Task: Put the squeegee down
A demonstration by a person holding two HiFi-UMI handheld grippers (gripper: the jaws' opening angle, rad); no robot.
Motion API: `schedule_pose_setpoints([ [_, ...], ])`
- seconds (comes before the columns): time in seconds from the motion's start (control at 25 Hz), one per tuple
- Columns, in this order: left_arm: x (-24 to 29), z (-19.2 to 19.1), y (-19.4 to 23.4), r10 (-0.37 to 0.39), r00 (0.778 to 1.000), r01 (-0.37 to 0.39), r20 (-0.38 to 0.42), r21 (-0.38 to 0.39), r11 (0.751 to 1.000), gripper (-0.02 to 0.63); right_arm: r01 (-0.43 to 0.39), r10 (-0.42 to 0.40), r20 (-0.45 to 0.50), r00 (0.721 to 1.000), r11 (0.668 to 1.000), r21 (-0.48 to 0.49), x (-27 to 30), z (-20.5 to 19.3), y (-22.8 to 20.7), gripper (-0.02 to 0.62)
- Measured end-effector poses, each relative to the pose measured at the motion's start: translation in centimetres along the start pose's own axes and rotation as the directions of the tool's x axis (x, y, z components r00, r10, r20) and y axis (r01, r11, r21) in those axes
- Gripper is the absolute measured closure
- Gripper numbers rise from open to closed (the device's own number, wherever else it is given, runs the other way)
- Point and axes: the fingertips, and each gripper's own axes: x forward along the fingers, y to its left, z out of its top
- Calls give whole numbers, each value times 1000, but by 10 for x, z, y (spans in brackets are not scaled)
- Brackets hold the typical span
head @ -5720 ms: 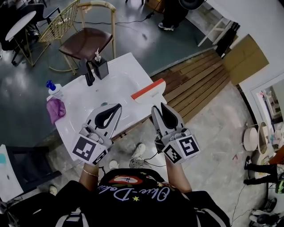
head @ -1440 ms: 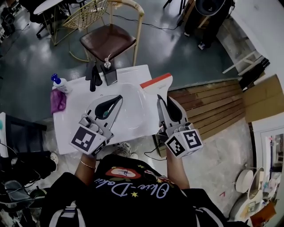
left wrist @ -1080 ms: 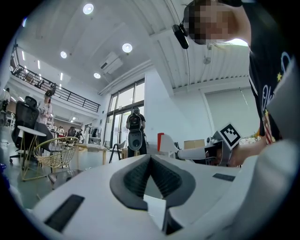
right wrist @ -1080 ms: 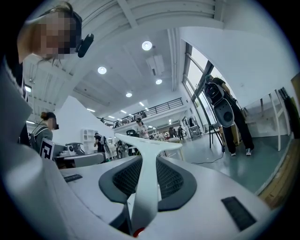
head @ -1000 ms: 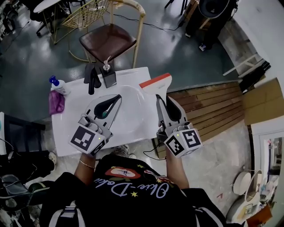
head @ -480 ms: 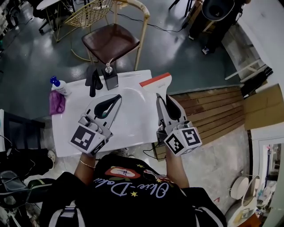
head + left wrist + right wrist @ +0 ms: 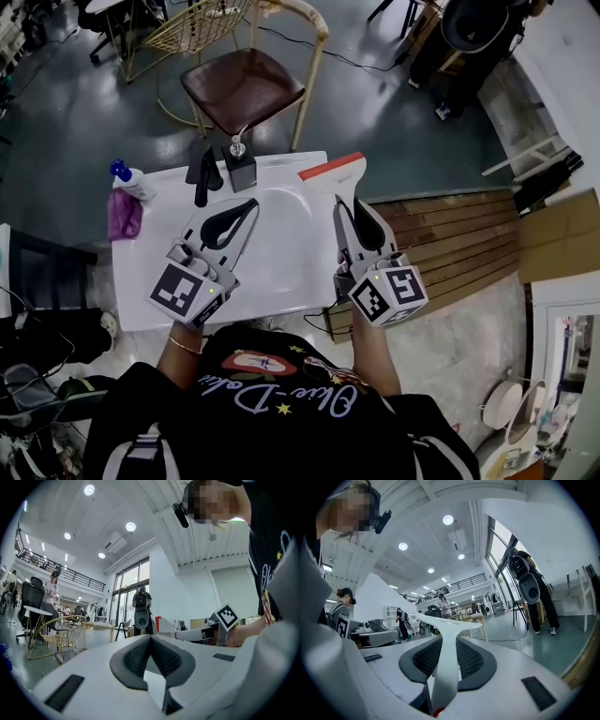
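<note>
Squeegee [image 7: 335, 172] is hanging clamped in the right gripper [image 7: 342, 206] over the basin's [image 7: 272, 281] far right edge, risking falling off; left gripper [image 7: 249, 206] is idling closed.

A white worktop [image 7: 281, 281] with a sunken basin is seen. At its far edge a black tap [image 7: 200, 172] and, just right of it, a black pump dispenser [image 7: 239, 169] are set. At the far left corner a blue-capped bottle [image 7: 128, 180] is stood, with a purple cloth [image 7: 123, 214] just nearer. Beyond the worktop a brown-seated chair [image 7: 242, 87] is placed; wooden boards [image 7: 450, 234] are laid to the right.
</note>
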Motion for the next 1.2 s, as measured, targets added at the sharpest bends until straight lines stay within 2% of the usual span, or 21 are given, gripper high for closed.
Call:
schedule_pose_setpoints([
  [1.2, 8, -11, 22, 43, 999, -43, -19, -35, 998, 591, -32, 27, -99, 995, 999, -44, 36, -16, -21, 511],
])
